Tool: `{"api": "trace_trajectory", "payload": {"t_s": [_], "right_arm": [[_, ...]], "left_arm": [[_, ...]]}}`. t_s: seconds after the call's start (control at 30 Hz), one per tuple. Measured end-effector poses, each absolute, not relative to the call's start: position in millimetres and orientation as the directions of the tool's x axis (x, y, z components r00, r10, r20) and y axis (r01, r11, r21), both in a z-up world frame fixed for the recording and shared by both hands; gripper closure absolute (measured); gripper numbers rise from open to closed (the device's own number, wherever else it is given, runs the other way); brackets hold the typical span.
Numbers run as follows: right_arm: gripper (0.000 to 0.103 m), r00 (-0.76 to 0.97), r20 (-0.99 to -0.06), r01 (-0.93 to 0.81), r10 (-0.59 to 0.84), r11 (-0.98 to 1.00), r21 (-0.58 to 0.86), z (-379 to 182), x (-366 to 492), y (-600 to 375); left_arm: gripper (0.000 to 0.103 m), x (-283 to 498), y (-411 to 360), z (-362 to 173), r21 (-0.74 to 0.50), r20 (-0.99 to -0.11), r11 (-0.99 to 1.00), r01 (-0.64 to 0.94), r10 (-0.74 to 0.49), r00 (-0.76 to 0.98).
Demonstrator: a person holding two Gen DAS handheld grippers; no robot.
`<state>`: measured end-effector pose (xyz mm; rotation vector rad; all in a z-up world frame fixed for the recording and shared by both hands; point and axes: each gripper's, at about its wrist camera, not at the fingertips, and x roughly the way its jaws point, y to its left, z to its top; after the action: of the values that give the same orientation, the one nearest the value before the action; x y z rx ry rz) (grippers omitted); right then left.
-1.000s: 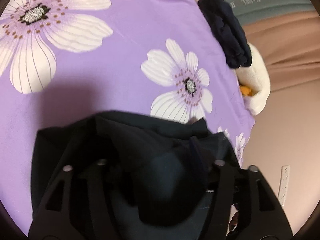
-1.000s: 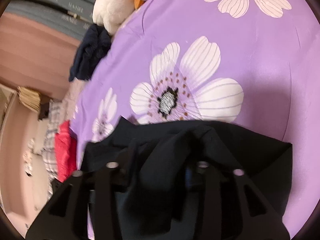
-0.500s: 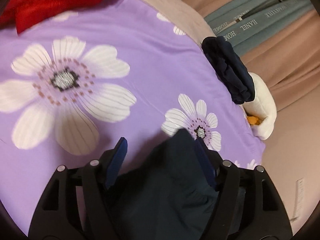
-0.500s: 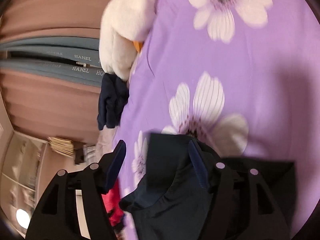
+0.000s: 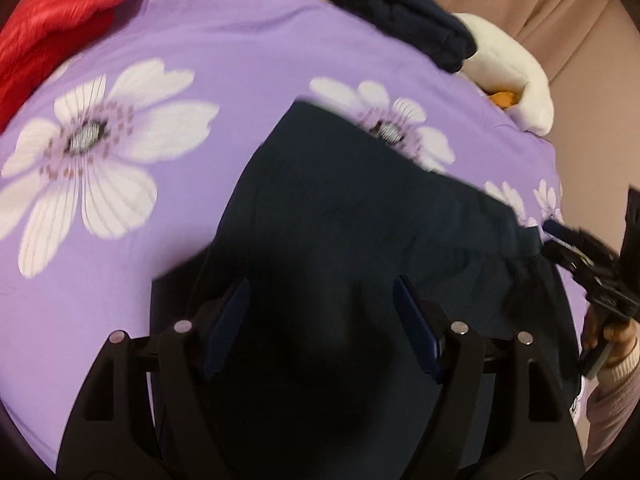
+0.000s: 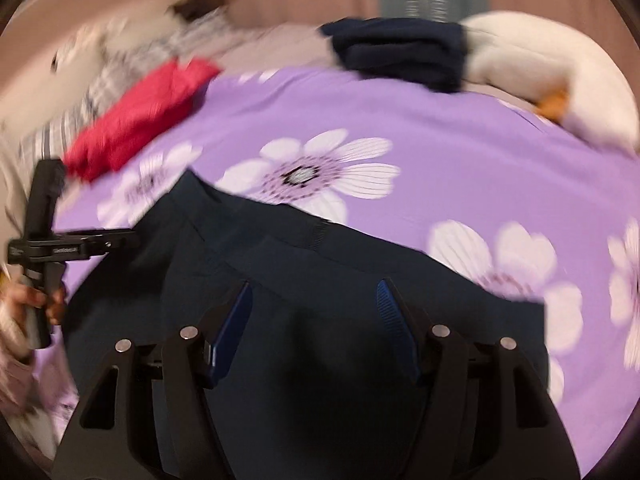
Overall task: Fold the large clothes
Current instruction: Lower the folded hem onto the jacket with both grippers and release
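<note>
A large dark navy garment (image 5: 360, 200) lies spread on the purple flowered bed sheet (image 5: 224, 60). My left gripper (image 5: 321, 280) hovers over its near part. Its jaws are opening, and nothing is pinched between the blue pads (image 5: 226, 328). In the right wrist view the same garment (image 6: 320, 256) shows a ribbed band near its far edge. My right gripper (image 6: 314, 285) stands open above it, pads clear of the cloth. Each gripper also shows in the other's view: the right gripper (image 5: 576, 256) at the garment's right edge, the left gripper (image 6: 116, 240) at its left edge.
A red padded jacket (image 5: 60, 20) lies at the sheet's far left. A folded navy garment (image 5: 400, 28) and a white plush toy (image 5: 508, 76) sit at the far edge, with curtains behind. Plaid cloth (image 6: 80, 112) lies beyond the red jacket (image 6: 136, 120). A person's hand (image 5: 612, 332) holds the right gripper.
Both grippers held bunched dark cloth a second ago. They have let go, opened and drawn back, and the garment now lies flatter on the sheet. The right wrist has rolled strongly.
</note>
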<state>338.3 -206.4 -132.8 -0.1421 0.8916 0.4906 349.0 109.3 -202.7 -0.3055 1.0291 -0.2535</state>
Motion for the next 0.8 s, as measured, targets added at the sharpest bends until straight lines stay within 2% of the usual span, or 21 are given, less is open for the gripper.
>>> {"api": "trace_trajectory", "payload": {"t_s": [0.2, 0.23, 0.27, 0.3, 0.33, 0.47, 0.67, 0.77, 0.8], "right_arm": [[0.045, 0.47, -0.848, -0.56, 0.246, 0.825, -0.071, -163.9, 367.4, -169.6], [0.059, 0.448, -0.86, -0.575, 0.245, 0.816, -0.067, -168.4, 370.0, -171.2], [0.066, 0.425, -0.873, -0.593, 0.237, 0.802, -0.071, -172.7, 371.8, -169.6], [0.084, 0.417, -0.881, -0.607, 0.223, 0.79, -0.087, -175.7, 370.3, -166.4], [0.098, 0.419, -0.885, -0.63, 0.201, 0.766, -0.124, -177.8, 368.5, -163.8], [0.099, 0.513, -0.839, -0.597, 0.181, 0.777, -0.198, -168.6, 371.5, -161.7], [0.099, 0.575, -0.806, -0.504, 0.142, 0.837, -0.213, -174.5, 391.3, -154.9], [0.095, 0.572, -0.801, -0.462, 0.178, 0.876, -0.136, -167.4, 393.2, -164.3], [0.089, 0.573, -0.792, -0.444, 0.21, 0.892, -0.085, -160.3, 391.0, -172.1]], "left_arm": [[0.028, 335.9, 117.3, -213.7, -0.361, -0.794, 0.927, 0.1, -0.362, 0.488], [0.028, 335.9, 119.4, -214.2, -0.369, -0.79, 0.924, 0.103, -0.37, 0.488], [0.028, 335.7, 120.5, -214.3, -0.376, -0.789, 0.921, 0.1, -0.375, 0.488], [0.028, 336.5, 122.3, -214.4, -0.386, -0.786, 0.918, 0.094, -0.381, 0.486], [0.028, 337.5, 123.4, -213.8, -0.393, -0.785, 0.915, 0.089, -0.384, 0.486], [0.028, 341.4, 122.7, -214.0, -0.398, -0.785, 0.914, 0.074, -0.382, 0.489], [0.028, 347.7, 120.6, -213.4, -0.399, -0.796, 0.916, 0.035, -0.365, 0.483], [0.025, 355.9, 110.3, -202.7, -0.399, -0.794, 0.916, 0.033, -0.364, 0.487], [0.024, 357.6, 103.8, -197.0, -0.402, -0.785, 0.914, 0.052, -0.374, 0.495]]}}
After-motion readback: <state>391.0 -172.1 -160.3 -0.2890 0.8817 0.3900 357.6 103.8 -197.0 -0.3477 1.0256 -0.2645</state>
